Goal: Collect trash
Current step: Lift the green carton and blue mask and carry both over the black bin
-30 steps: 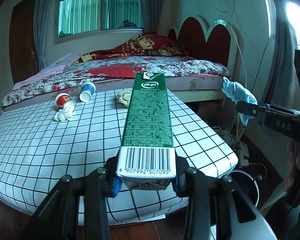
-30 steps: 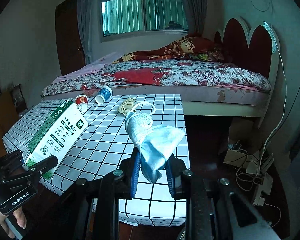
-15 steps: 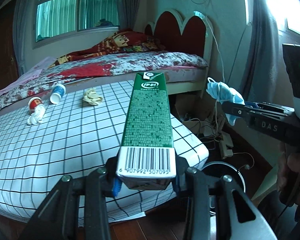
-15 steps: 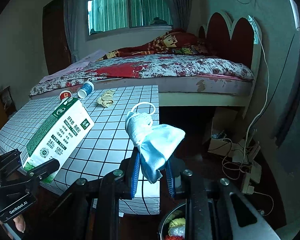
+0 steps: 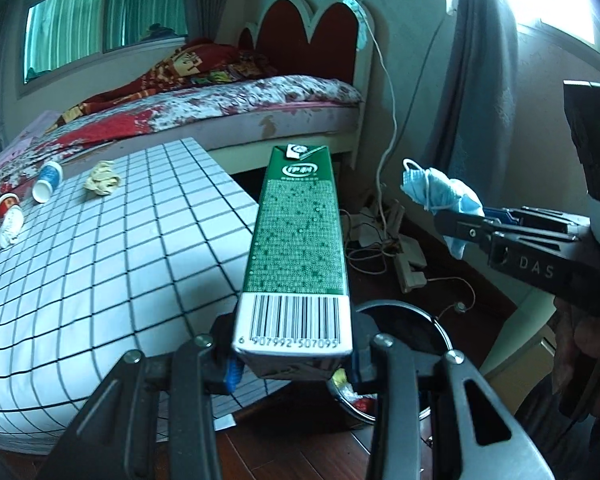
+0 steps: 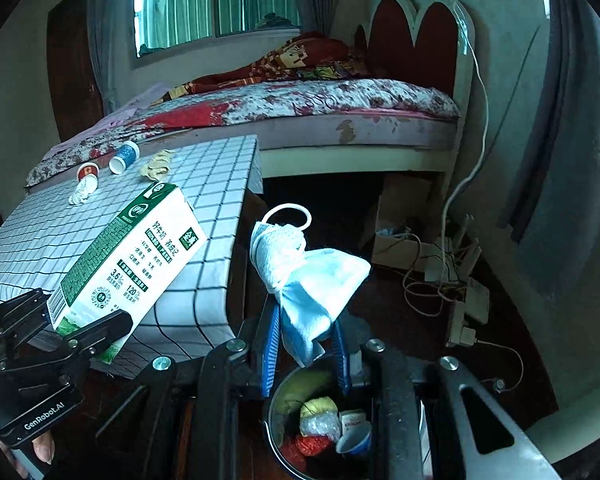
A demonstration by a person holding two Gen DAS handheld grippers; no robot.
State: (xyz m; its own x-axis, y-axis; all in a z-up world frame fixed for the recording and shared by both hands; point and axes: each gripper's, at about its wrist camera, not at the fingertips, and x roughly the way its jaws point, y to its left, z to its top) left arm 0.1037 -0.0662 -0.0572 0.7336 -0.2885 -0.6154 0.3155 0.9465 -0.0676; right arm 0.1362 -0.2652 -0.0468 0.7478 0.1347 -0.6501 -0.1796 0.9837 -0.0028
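Observation:
My left gripper (image 5: 294, 364) is shut on the bottom end of a green and white milk carton (image 5: 296, 240), which points forward past the table's corner. The right wrist view shows that carton (image 6: 128, 256) at the left, in the left gripper (image 6: 88, 332). My right gripper (image 6: 306, 344) is shut on a crumpled blue face mask (image 6: 312, 280), also seen at the right as the mask (image 5: 440, 192). Below both stands a round trash bin (image 6: 270, 412), its rim (image 5: 440, 320) on the floor, with several bits of trash inside.
On the grid-cloth table (image 5: 100, 260) lie a red cup (image 5: 7, 204), a blue cup (image 5: 47, 176), a crumpled paper (image 5: 103, 178) and a white wad (image 5: 10, 232). A bed (image 6: 320, 108) stands behind. Cables and a power strip (image 6: 464, 320) litter the floor at the right.
Both grippers have swung right past the table's edge and sunk, each keeping its hold. The trash bin has come into view beneath them.

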